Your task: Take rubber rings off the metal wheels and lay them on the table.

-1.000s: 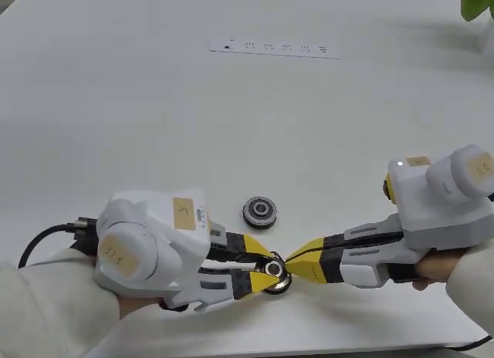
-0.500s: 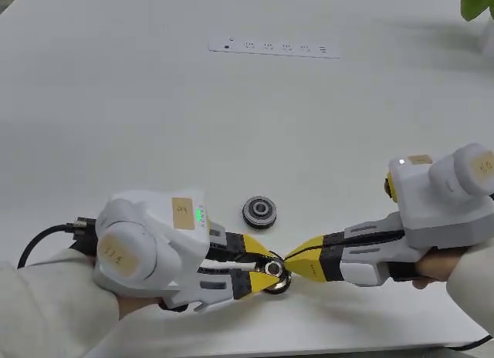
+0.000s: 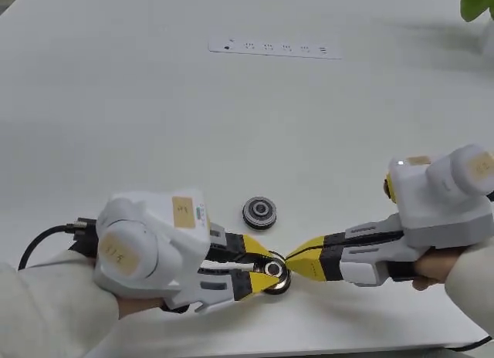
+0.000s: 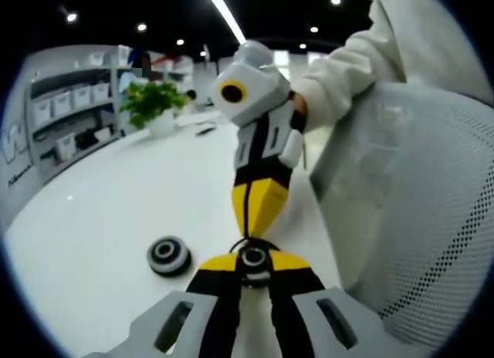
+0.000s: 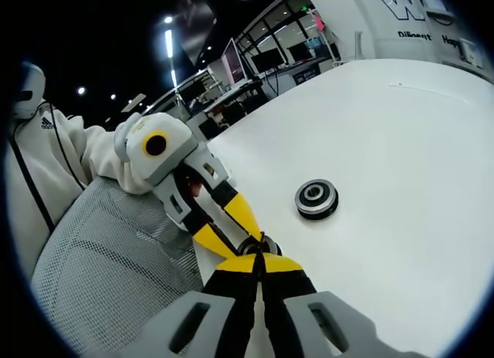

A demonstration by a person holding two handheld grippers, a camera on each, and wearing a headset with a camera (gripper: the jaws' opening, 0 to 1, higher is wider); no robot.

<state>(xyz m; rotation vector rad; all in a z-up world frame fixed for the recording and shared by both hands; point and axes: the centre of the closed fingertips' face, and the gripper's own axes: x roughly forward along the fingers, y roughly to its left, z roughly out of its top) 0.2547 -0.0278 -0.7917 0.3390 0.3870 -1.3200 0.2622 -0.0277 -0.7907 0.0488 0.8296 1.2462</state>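
Just on the person's side of the second wheel [image 3: 260, 211], which lies flat and loose on the white table [image 3: 154, 126], a metal wheel [image 3: 274, 270] is gripped by the left gripper [image 3: 266, 267]. The yellow-tipped jaws are closed onto it from both sides, so it's clamped between them down at table level. Whether it's actually resting on the surface can't be told.

The right gripper [image 3: 292, 263] is pointed in from the right, also nearer the person than the second wheel, pretty much nose to nose with the left one. Its jaws are squeezed almost fully together, with the tips right at the rim of the clamped wheel. In the left gripper view a thin dark arc [image 4: 241, 241] is seen at those tips, but whether any rubber is really pinched there can't be made out.

The second wheel is sat a little apart from both grippers, touched by neither, with a dark outer band around a shiny hub.

Well beyond the second wheel a white power strip [image 3: 274, 48] is laid flat on the table. Off to the right of that, green plant leaves [image 3: 475, 1] can be spotted at the far corner. A mesh chair back [image 5: 100, 258] is seen behind the left gripper in the right gripper view.
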